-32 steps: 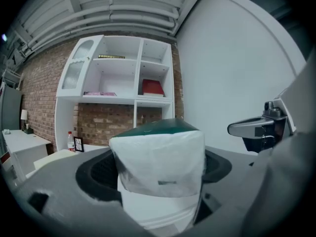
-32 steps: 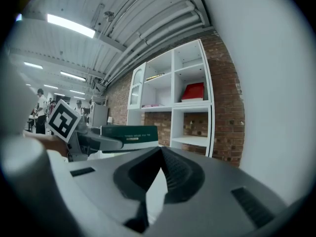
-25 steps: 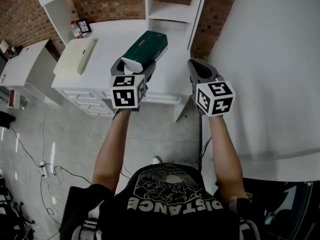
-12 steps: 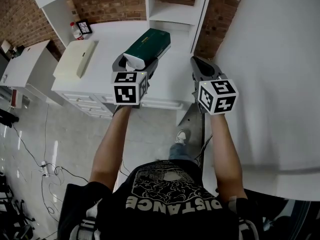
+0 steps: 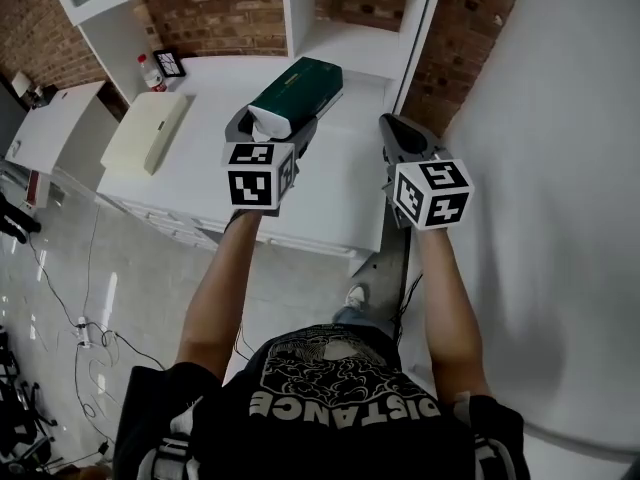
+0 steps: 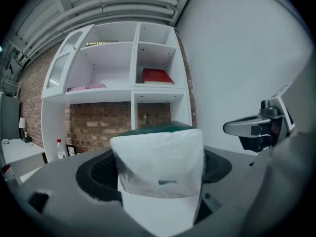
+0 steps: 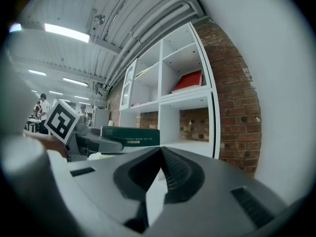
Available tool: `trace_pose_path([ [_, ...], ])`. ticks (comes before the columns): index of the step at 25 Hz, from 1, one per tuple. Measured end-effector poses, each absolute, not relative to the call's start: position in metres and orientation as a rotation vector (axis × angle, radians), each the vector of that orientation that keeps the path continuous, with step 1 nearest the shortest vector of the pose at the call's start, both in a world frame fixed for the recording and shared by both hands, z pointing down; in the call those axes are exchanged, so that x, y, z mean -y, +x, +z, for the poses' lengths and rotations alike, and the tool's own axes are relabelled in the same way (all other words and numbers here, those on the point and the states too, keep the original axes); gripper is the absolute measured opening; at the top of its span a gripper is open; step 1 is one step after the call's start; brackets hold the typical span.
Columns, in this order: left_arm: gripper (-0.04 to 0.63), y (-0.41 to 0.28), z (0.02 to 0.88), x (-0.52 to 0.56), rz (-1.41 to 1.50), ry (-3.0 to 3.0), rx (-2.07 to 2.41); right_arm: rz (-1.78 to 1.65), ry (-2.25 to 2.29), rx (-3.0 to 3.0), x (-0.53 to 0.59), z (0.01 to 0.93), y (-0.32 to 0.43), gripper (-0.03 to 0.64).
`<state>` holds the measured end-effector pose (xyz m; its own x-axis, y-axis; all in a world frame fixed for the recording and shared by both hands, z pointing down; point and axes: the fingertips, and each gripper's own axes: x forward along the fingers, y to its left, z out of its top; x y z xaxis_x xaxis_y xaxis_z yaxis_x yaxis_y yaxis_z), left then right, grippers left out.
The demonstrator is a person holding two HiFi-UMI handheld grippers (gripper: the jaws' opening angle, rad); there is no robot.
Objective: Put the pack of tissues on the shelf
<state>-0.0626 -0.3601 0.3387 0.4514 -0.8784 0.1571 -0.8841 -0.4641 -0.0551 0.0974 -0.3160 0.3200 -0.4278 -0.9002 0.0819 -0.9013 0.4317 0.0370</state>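
Note:
The pack of tissues (image 5: 296,93) is a long green pack with a white end, and my left gripper (image 5: 272,128) is shut on that white end, holding it above the white desk (image 5: 330,183). In the left gripper view the pack (image 6: 159,162) fills the space between the jaws. My right gripper (image 5: 392,131) hangs to the right of the pack, shut, with nothing in it. The white shelf unit (image 6: 131,68) stands ahead on the desk against the brick wall; its lower right compartment (image 5: 355,33) shows at the top of the head view.
A red item (image 6: 156,76) lies in an upper right shelf compartment. On the desk's left lie a cream flat box (image 5: 145,133), a bottle (image 5: 152,71) and a small framed picture (image 5: 170,63). A white wall (image 5: 560,168) runs along the right. Cables (image 5: 90,338) lie on the floor.
I have stepped closer: the desk and shelf unit sit lower and nearer in the head view. Both grippers keep their pose, the left still holding the pack.

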Motion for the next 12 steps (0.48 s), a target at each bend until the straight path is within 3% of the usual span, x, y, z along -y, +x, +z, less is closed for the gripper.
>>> trace_pose_path([
  [12,0.453,-0.022,0.339,0.446,0.304,2.584,1.714,0.025,1.496,2.676,0.419,0.32,0.131,0.003],
])
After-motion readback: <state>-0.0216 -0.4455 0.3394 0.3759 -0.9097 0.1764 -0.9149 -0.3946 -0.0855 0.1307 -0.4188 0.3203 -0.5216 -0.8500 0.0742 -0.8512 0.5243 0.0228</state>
